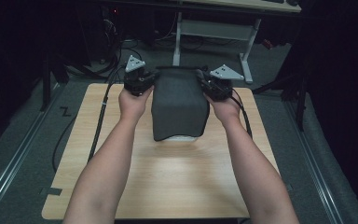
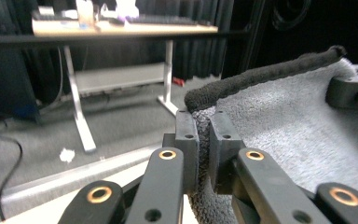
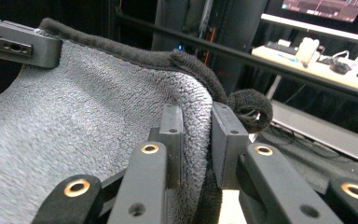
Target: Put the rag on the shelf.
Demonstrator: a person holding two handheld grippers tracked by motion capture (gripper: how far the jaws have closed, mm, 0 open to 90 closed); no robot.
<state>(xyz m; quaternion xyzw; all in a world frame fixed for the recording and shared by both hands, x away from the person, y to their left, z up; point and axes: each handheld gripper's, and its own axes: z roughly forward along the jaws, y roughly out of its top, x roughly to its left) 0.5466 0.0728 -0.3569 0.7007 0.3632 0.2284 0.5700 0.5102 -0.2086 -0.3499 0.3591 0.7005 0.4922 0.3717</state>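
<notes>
A: Right, checked grips first. Left gripper (image 1: 145, 80) pinched nearly shut on one far corner of the dark grey towel (image 1: 179, 105), pile squeezed between the pads (image 2: 187, 140) in the left gripper view. Right gripper (image 1: 210, 83) closed on the other far corner, hem roll (image 3: 251, 108) bunched just beyond the jaws in the right gripper view.

B: And placement?

A: Held stretched between both grippers over the far half of the wooden table (image 1: 168, 186), draped toward the person, near edge resting on or just above something white (image 1: 182, 138). Couldn't tell what that was, mostly hidden.

B: Orientation?

A: Folded into a longish strip. Long axis ran near to far along the table, top edge crosswise between the grippers, pointed away from the person. Edge sagged slightly mid-span.

B: Risks?

A: Probably corner slip: thin bite on the right, mostly hem, so a tug apart could pull it free. Uneven lowering could skew the strip off axis. Dragging the near edge might shove the white thing. Layers could also unfold if one corner dropped first.
</notes>
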